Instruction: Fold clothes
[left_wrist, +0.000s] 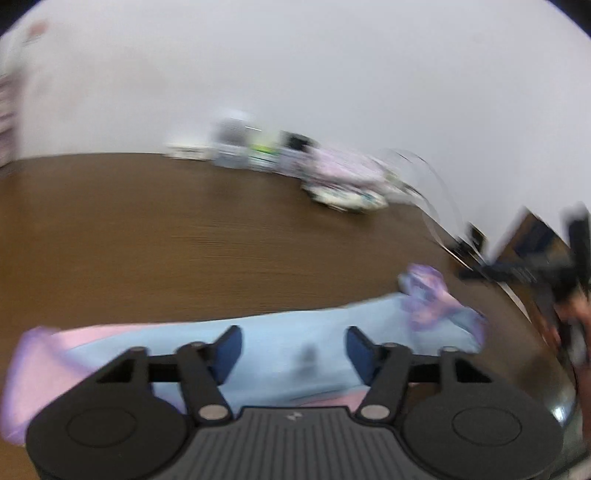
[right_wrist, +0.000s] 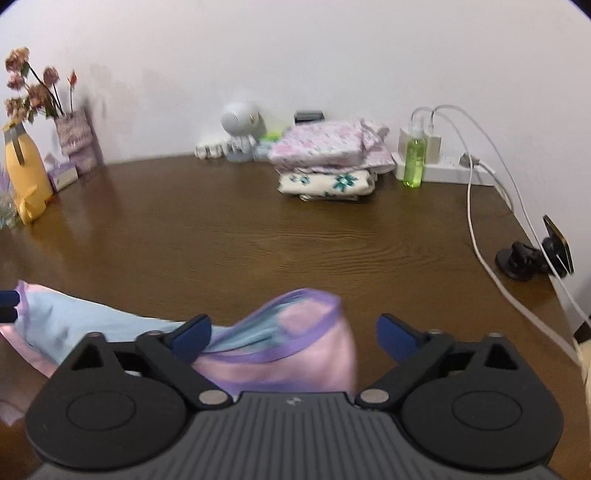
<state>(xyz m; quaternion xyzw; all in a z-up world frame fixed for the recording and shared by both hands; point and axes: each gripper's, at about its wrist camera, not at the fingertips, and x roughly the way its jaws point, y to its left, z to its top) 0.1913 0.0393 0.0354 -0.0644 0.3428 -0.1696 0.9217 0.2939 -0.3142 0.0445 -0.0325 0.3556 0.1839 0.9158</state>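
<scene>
A pastel pink-and-blue garment (right_wrist: 291, 347) with lilac trim is spread along the near edge of the brown tabletop (right_wrist: 258, 240). The left gripper (left_wrist: 293, 350) is held over its blue panel, jaws wide apart and empty. The right gripper (right_wrist: 293, 334) is likewise open, a bunched hem lying between its jaws, ungripped. The cloth is judged light, limp and slippery; the trimmed edges are best pinched. A folded stack (right_wrist: 328, 162) sits well apart.
</scene>
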